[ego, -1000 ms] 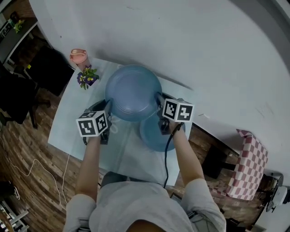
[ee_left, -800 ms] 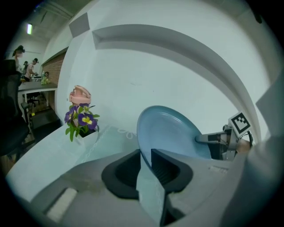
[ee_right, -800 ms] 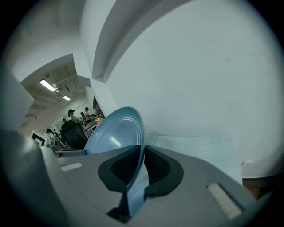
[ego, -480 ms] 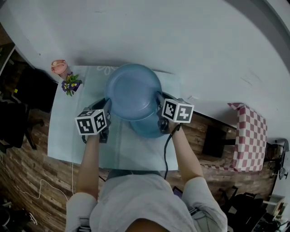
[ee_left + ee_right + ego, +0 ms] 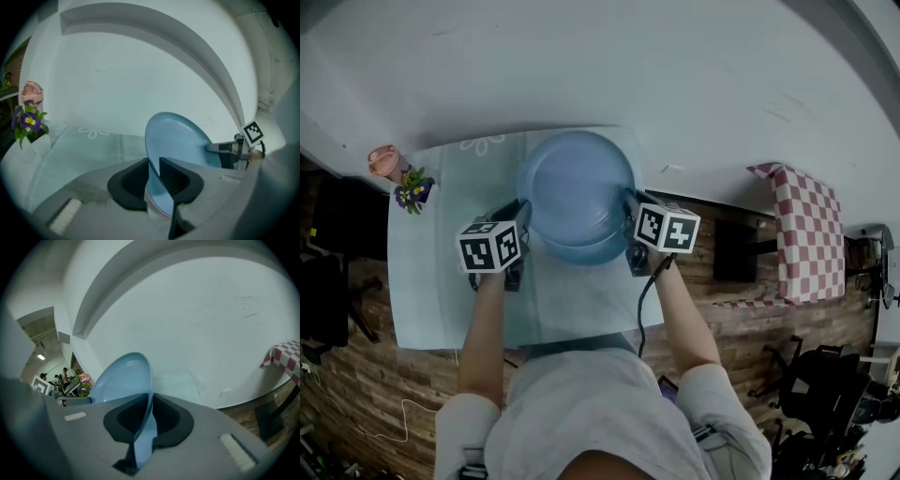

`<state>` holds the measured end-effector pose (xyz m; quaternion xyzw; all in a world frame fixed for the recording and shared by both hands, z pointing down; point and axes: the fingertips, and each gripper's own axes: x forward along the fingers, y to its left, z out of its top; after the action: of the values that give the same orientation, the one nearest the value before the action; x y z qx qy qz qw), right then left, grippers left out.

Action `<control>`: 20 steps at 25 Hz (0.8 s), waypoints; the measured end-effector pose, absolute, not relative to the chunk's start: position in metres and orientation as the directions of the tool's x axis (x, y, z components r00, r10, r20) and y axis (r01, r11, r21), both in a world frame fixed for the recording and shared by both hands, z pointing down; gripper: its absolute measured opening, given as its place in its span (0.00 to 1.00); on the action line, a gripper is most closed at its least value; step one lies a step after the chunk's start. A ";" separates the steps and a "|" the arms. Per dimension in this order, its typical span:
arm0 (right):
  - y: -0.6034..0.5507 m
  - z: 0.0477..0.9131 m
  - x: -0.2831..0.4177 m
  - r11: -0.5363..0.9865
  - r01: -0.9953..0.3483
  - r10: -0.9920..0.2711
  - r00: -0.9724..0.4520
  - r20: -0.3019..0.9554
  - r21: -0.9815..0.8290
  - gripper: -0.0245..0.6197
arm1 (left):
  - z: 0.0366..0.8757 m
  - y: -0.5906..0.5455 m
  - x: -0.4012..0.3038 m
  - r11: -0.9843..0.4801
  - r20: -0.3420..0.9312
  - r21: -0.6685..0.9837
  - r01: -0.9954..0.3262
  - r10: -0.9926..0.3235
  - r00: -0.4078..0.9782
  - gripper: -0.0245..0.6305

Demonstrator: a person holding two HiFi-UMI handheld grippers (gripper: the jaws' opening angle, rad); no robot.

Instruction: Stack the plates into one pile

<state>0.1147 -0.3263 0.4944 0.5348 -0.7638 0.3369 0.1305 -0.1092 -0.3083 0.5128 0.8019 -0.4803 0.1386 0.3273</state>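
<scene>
one lower plate (image 5: 581,255), head view only

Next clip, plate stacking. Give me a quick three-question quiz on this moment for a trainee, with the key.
1. Multiple choice: what do the left gripper and right gripper hold?
A) one blue plate, gripped at opposite rims
B) one plate each
C) nothing
2. True or false: a second blue plate lies on the tablecloth, partly hidden beneath the held one.
3. Fill in: in the head view, the flower pot and pink cup stand at the tablecloth's ___ end.
Key: 1 A; 2 true; 3 left.
</scene>
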 end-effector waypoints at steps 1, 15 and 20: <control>-0.323 0.497 0.121 0.186 -0.908 -0.731 -0.384 0.564 -0.377 0.09 | 0.515 -0.308 -0.103 -0.335 0.542 0.392 -0.856 -0.668 0.510 0.16; -0.291 0.556 0.150 0.060 -0.921 -0.686 -0.318 0.655 -0.384 0.10 | 0.564 -0.300 -0.074 -0.379 0.652 0.373 -0.847 -0.543 0.530 0.16; -0.284 0.575 0.153 0.035 -0.922 -0.659 -0.312 0.684 -0.386 0.10 | 0.583 -0.295 -0.072 -0.372 0.686 0.371 -0.851 -0.508 0.522 0.16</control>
<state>0.1527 -0.2836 0.5753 0.5638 -0.7011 0.4055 0.1618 -0.0718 -0.2950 0.5827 0.7937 -0.4278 0.2370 0.3617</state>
